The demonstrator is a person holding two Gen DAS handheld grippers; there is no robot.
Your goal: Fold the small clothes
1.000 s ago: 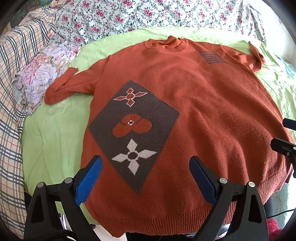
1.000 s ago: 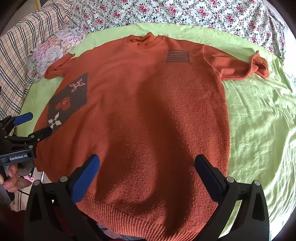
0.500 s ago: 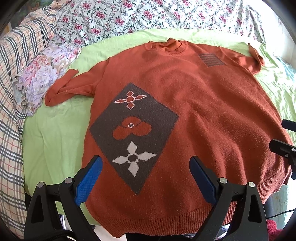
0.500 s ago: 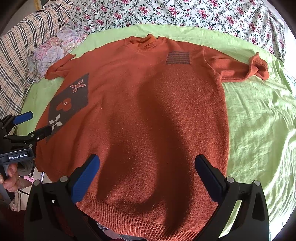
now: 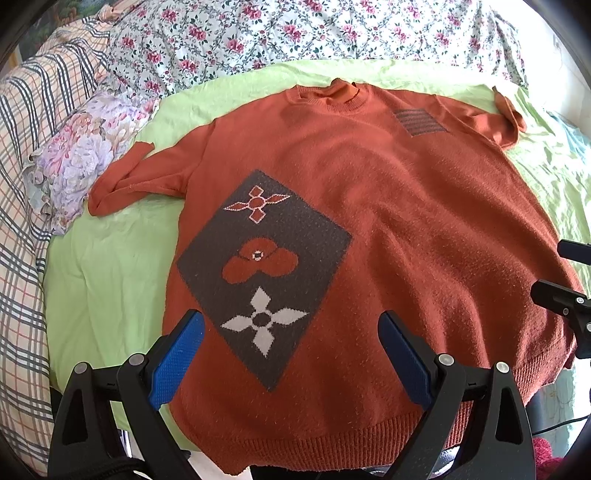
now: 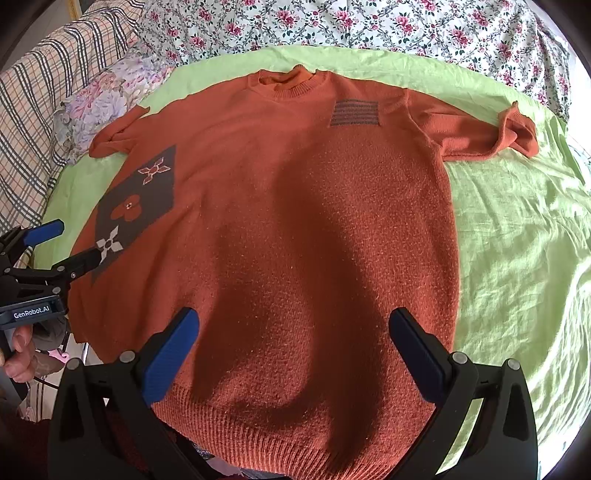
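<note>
The bed [image 5: 110, 280] carries a green sheet [image 6: 517, 229] with floral bedding [image 5: 295, 33] along its far edge and a checked blanket [image 5: 22, 206] down its left side. A floral pillow [image 5: 85, 155] lies at the far left corner. The sweater [image 5: 406, 206], rust-orange, lies flat and face up across the middle of the bed, collar toward the far edge, ribbed hem hanging just over the near edge. Both short sleeves spread out to the sides, the cuffs curled. A grey diamond patch [image 5: 266, 269] with three flower shapes sits on the sweater's left front; a small striped patch [image 6: 355, 112] sits near the collar. The left hand-held gripper [image 5: 290, 350] hovers over the hem with jaws spread wide, holding nothing. The right hand-held gripper [image 6: 293, 354] likewise hangs over the hem, jaws wide apart and empty.
</note>
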